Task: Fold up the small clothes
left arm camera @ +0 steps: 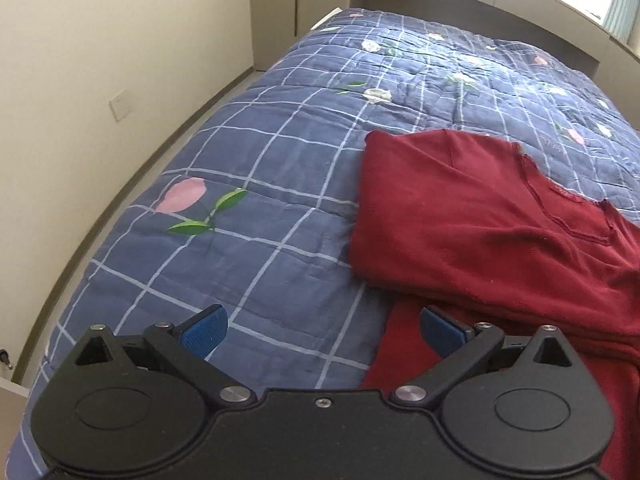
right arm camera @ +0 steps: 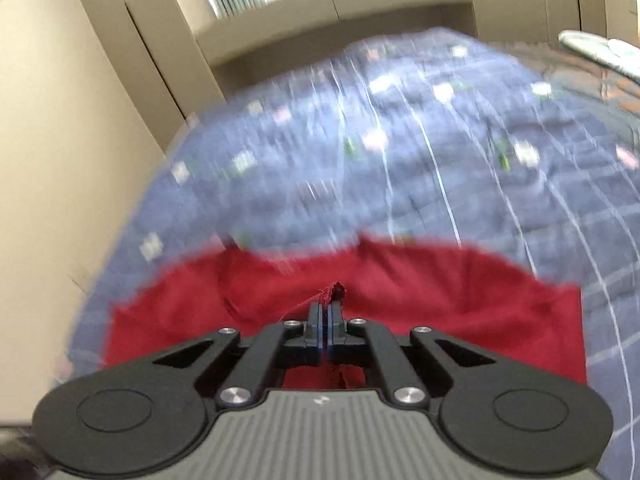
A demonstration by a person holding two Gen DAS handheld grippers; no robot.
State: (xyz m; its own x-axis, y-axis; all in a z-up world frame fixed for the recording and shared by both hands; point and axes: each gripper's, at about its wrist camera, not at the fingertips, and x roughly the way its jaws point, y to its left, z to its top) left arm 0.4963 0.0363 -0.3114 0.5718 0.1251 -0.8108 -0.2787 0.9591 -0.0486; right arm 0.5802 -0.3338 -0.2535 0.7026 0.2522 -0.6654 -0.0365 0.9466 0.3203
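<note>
A dark red garment (left arm camera: 480,232) lies on the blue checked quilt (left arm camera: 260,168), with one side folded over and its V-neck showing toward the right. My left gripper (left arm camera: 324,330) is open and empty, hovering low over the quilt at the garment's near left edge. In the right wrist view, which is blurred by motion, my right gripper (right arm camera: 329,308) is shut on a pinch of the red garment's (right arm camera: 420,292) edge, with red cloth sticking out past the fingertips.
The quilt (right arm camera: 400,160) covers a bed that runs to a beige headboard (left arm camera: 480,4) under a window. A cream wall (left arm camera: 80,100) with a socket runs along the bed's left side. A pale object (right arm camera: 600,50) lies at the far right.
</note>
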